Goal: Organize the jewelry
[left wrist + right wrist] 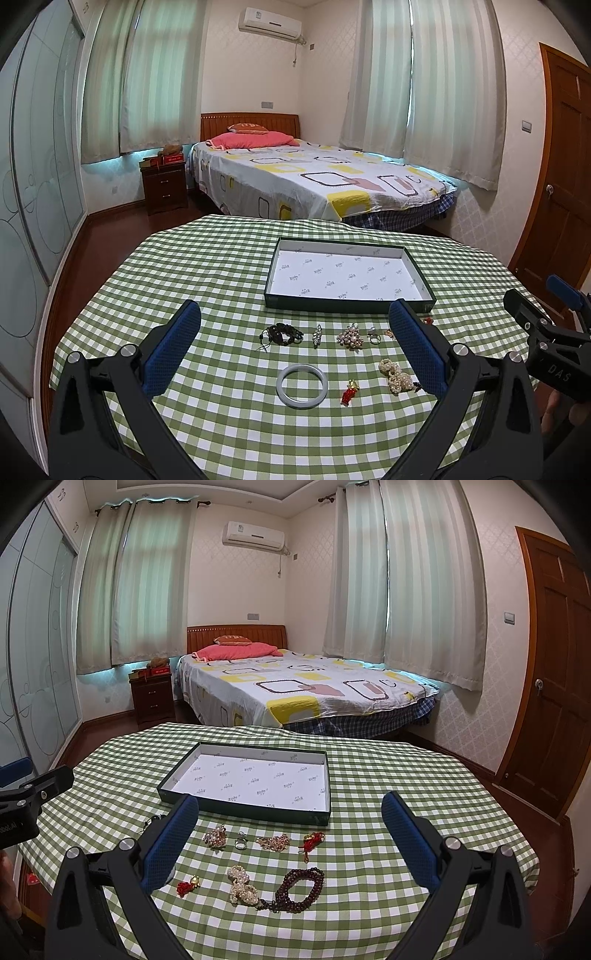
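A shallow dark-green box [275, 267] [243, 809] with a white lining lies empty on the green checked tablecloth. Jewelry lies in front of it: a pale jade bangle [302, 385], a dark cord bracelet [282, 334], a crystal brooch [351, 336] [215, 836], a ring [373, 336] [241, 842], a pearl piece [395, 376] [242, 885], a red charm [349, 392] [186, 885], a dark red bead bracelet [299, 889], a gold chain [274, 842] and a red knot tassel [311, 841]. My left gripper [295, 314] and right gripper [291, 805] both hover open above the pieces, holding nothing.
The round table [443, 786] drops off on all sides. Behind it stand a bed [314, 177], a dark nightstand [164, 186] and curtained windows. A wooden door [554, 672] is on the right, glass wardrobe doors [33, 177] on the left.
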Demonstrator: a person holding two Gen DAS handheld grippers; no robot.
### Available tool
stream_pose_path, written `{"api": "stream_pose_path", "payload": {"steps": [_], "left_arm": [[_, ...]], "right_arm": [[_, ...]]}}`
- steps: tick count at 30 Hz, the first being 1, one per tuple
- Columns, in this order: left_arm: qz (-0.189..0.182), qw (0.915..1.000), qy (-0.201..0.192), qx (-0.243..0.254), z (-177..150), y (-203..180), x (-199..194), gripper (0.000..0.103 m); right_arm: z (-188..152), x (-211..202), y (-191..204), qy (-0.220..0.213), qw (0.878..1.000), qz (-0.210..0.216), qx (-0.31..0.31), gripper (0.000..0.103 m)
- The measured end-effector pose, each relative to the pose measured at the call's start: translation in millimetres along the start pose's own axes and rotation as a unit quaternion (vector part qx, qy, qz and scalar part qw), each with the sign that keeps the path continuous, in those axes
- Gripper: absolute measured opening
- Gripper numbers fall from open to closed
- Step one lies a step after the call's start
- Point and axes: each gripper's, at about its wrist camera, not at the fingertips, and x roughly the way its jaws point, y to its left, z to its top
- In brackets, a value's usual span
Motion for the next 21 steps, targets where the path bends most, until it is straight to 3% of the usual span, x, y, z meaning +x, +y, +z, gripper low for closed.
{"api": "stream_pose_path", "payload": {"steps": [21], "left_arm": [[0.002,1.0,0.005,-0.003,-2.1,1.5,2.9,0.099]], "right_arm": [[-2.8,1.8,1.0,0.0,1.0,0.001,0.0,0.097]]}}
